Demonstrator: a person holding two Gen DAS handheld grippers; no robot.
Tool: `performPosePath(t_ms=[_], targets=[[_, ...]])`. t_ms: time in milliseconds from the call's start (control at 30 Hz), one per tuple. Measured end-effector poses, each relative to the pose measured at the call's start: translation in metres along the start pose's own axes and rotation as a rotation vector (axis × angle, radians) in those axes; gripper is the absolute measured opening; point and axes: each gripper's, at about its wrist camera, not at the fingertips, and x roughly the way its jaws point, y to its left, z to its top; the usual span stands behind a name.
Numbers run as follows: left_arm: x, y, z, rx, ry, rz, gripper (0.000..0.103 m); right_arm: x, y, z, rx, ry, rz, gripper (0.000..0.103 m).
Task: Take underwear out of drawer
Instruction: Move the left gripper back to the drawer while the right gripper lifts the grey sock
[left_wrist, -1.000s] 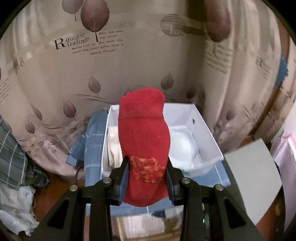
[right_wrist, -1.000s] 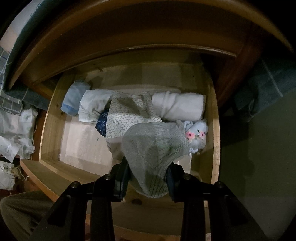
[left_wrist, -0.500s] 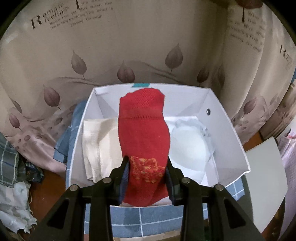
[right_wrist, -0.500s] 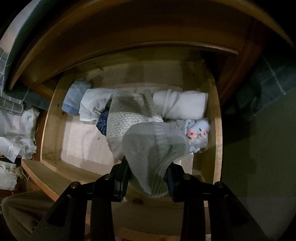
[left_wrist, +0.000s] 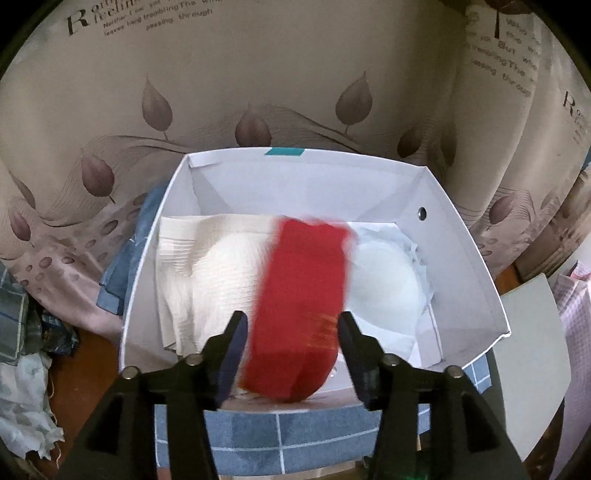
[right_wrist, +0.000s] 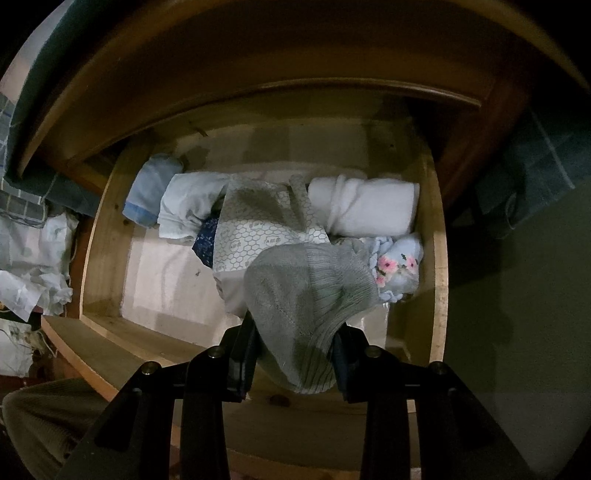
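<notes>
Left tongs spread wide, apart from blurred red sock over white box. Bare box wall toward 12 o'clock; cream cloth at 9, white cup at 3. Right tongs clamped on grey sock above wooden drawer. Open floor at 9 o'clock; rolled underwear lined along 12 o'clock edge.

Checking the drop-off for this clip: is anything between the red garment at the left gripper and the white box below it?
Nothing visible. The left gripper is open, the blurred red garment sits over the open-topped white box, between a cream cloth and a white garment.
</notes>
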Motion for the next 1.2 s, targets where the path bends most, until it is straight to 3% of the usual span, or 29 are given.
performPosePath(t_ms=[233, 467, 600, 900, 1200], targets=[[-0.028, 0.009, -0.012, -0.016, -0.046, -0.038, 0.055, 0.000, 0.000, -0.002, -0.004, -0.004, -0.002, 0.032], [-0.062, 0.023, -0.055, -0.019, -0.104, 0.024, 0.055, -0.001, 0.001, -0.002, -0.024, -0.016, -0.015, 0.032], [-0.068, 0.039, -0.098, -0.063, -0.116, 0.078, 0.055, -0.004, 0.001, -0.003, -0.029, -0.033, -0.016, 0.032], [-0.019, 0.052, -0.187, -0.113, -0.044, 0.160, 0.055, -0.018, 0.000, -0.003, -0.024, -0.095, 0.005, 0.032], [0.037, 0.047, -0.235, -0.124, 0.045, 0.168, 0.055, -0.022, 0.000, -0.003, -0.034, -0.103, -0.033, 0.032]])
